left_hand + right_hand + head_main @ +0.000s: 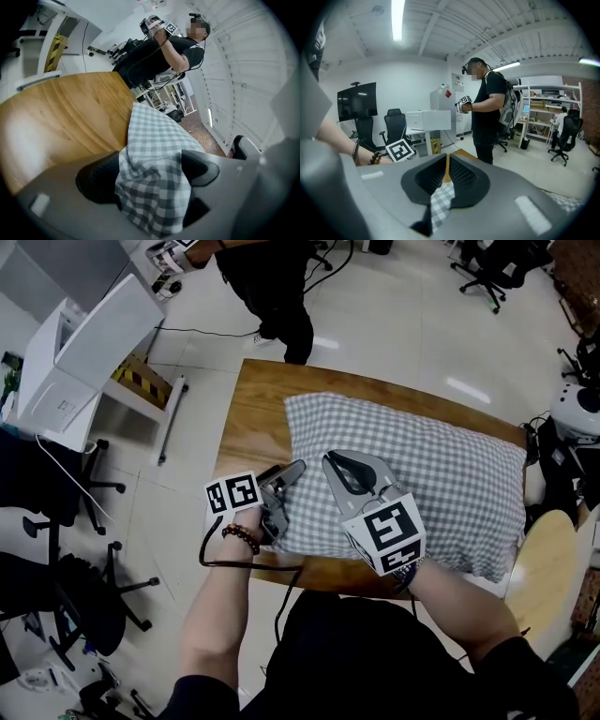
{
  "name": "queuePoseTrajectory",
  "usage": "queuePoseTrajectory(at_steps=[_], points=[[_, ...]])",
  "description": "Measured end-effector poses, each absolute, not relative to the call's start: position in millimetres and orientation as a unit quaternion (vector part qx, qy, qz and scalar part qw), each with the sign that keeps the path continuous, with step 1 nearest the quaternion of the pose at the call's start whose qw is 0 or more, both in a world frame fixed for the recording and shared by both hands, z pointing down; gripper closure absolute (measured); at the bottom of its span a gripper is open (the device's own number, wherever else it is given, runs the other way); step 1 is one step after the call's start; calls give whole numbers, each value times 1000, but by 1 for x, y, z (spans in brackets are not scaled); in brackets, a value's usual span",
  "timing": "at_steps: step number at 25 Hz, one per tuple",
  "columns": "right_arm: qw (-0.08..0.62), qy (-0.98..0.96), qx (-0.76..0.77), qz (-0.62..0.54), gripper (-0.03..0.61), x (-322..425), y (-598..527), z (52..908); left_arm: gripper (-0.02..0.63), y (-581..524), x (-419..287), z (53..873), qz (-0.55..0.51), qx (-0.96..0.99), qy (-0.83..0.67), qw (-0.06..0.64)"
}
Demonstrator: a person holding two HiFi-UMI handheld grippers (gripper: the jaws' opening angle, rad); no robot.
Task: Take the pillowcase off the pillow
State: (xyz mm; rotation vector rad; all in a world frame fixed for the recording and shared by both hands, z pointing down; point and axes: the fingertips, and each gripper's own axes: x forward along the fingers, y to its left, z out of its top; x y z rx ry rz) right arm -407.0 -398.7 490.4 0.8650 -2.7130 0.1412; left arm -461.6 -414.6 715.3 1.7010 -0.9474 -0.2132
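Pillowcase (422,474): grey-and-white check, apparently covering the whole pillow. It lies across the wooden counter (253,399), and its near left corner sits where both claws work.

Right claw (446,173): the jaws are closed together, with a thin strip of the checked cloth pinched between them.

Left claw (152,171): the jaws stand wide. A loose bunch of the cloth lies between the pads and does not look squeezed.

Step in hand: most likely getting a grip at the case's open end, with the right claw anchoring the cloth while the left claw takes a new bite.

Doing it well: the left claw should close on one layer of cloth at the hem, not on the pillow inside. The right claw should keep its pinch firm so the corner does not slip away. A pull along the pillow's length should then be cleaner than lifting it off the counter.

Hand pose: both forearms reach forward from the near edge of the counter, close together. The left hand (246,526) points its claw at the corner from the left side. The right claw sits just beside it, over the cloth.

Beyond: a person (277,287) stands at the far side of the counter, and office chairs (84,596) stand on the floor.
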Motion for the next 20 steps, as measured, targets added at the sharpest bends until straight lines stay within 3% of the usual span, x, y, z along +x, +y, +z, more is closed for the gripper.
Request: queuePoseTrajectory(at_steps=[5, 15, 20], points=[[147, -942, 298, 52, 558, -415, -402, 498, 207, -415, -454, 730, -113, 708, -364, 595], [145, -942, 298, 55, 558, -413, -400, 500, 528, -417, -443, 696, -87, 757, -352, 544], [142, -941, 302, 54, 558, -409, -398, 492, 603, -417, -444, 676, -49, 779, -385, 493]])
